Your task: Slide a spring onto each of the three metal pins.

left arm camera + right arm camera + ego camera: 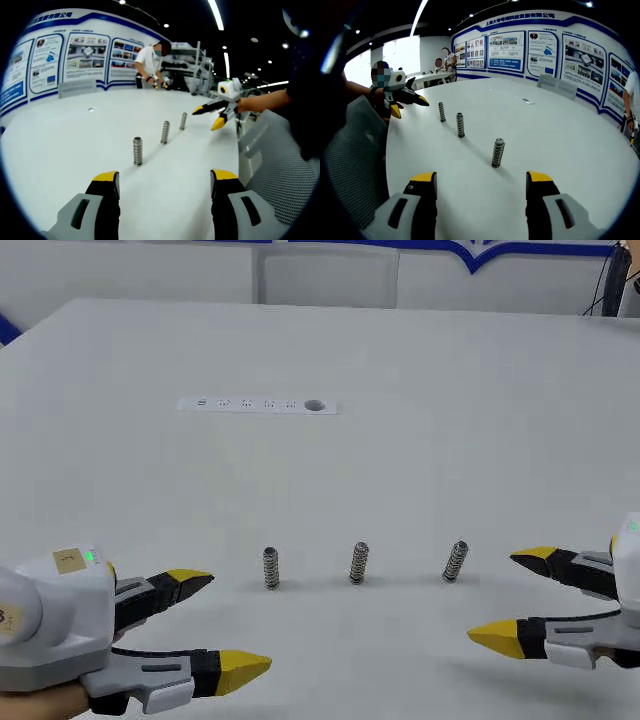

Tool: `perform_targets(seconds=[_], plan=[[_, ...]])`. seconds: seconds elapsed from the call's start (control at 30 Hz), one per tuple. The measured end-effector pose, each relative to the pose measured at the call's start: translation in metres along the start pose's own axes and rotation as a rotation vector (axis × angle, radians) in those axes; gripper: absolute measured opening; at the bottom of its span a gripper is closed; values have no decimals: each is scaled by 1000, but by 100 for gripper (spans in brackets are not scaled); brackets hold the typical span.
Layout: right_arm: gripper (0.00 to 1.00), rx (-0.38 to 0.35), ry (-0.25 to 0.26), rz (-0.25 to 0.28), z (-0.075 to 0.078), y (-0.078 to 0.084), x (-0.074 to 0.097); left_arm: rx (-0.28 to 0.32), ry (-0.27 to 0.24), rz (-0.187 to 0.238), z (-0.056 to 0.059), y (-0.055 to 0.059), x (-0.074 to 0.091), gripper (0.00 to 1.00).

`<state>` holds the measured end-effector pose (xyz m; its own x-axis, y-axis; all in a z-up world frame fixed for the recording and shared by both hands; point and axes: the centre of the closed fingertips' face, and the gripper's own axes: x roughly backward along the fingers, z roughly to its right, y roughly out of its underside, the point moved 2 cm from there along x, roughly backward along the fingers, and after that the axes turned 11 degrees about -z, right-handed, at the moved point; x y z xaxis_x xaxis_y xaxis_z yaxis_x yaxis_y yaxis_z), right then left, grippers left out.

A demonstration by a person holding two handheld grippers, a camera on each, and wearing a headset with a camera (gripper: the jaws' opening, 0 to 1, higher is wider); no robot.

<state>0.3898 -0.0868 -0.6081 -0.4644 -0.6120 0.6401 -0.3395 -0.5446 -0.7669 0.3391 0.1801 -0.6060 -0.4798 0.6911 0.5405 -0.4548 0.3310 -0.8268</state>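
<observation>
Well, from my seat all three springs look seated: the left spring [271, 568], middle spring [359, 562] and right spring [455, 561] stand in a row on the white table [400, 370], the pins hidden inside the coils. The right spring leans a little toward the right; the other two look upright. My left gripper [240, 620] hovers just left of the row and my right gripper [492, 597] just right of it, both with jaws spread wide and nothing between them, touching nothing. I judge the job essentially finished, so the danger now is my own clumsiness: a careless sweep inward could clip an end spring and topple it or lift it off. The leaning one worries me most, since the right claw's tips sit nearest it.
</observation>
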Motion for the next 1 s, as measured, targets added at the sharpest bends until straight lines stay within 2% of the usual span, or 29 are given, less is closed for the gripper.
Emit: perform_targets(seconds=[0.1, 0.43, 0.67, 1.0], plan=[[76, -12, 13, 65, -4, -3, 6, 14, -4, 5, 0, 3, 0, 76], [79, -20, 63, 94, -9, -7, 8, 27, -20, 49, 1, -6, 2, 76], [79, -60, 89, 128, -11, -10, 10, 24, -21, 49, 4, -5, 3, 76], [79, -95, 105, 147, -8, -10, 14, 33, -27, 64, 3, -9, 5, 76]])
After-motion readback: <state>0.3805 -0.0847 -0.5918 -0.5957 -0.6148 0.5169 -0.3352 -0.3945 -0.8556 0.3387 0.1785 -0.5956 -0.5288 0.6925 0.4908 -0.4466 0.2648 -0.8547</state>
